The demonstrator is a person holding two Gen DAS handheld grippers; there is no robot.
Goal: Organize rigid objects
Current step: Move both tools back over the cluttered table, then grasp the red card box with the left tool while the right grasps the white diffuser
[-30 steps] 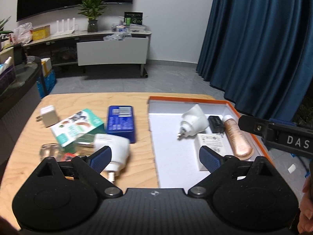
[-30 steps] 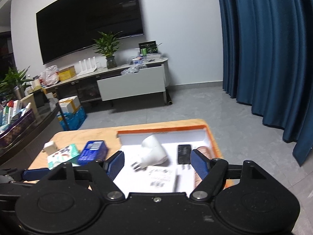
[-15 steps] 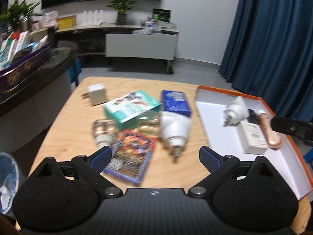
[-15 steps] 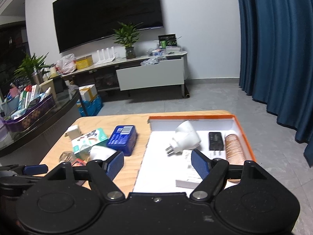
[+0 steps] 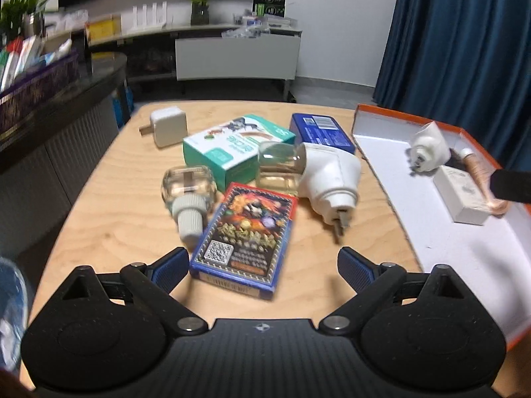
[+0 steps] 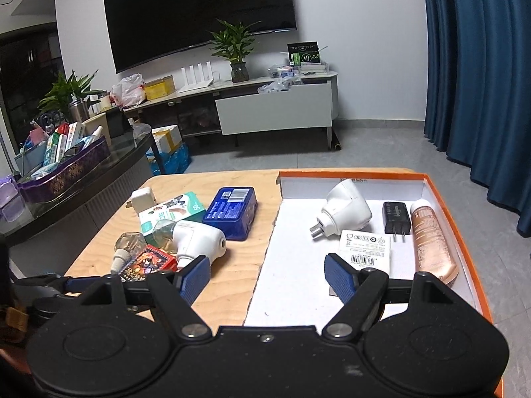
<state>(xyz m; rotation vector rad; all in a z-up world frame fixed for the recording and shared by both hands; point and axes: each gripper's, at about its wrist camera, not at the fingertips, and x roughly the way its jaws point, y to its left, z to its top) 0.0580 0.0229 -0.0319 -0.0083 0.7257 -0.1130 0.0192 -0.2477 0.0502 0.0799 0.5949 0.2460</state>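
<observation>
My left gripper (image 5: 259,267) is open and empty, just in front of a colourful card box (image 5: 245,238) on the wooden table (image 5: 116,205). Behind the box lie a clear bottle (image 5: 187,192), a white plug-in vaporizer (image 5: 327,175), a teal box (image 5: 232,147), a blue tin (image 5: 320,132) and a white charger (image 5: 167,126). My right gripper (image 6: 267,277) is open and empty over the left edge of the orange-rimmed tray (image 6: 454,219). The tray holds a white plug device (image 6: 346,210), a white box (image 6: 368,250), a black charger (image 6: 395,217) and a rose-gold tube (image 6: 431,238).
A dark glass counter (image 6: 83,179) with a purple basket of items (image 6: 63,165) stands left of the table. Blue curtains (image 6: 478,66) hang at the right. A TV console (image 6: 275,109) stands at the far wall.
My left gripper has swung left from the tray to the loose items, and the card box now lies right before its fingers. My right gripper has drawn back and sees the whole table.
</observation>
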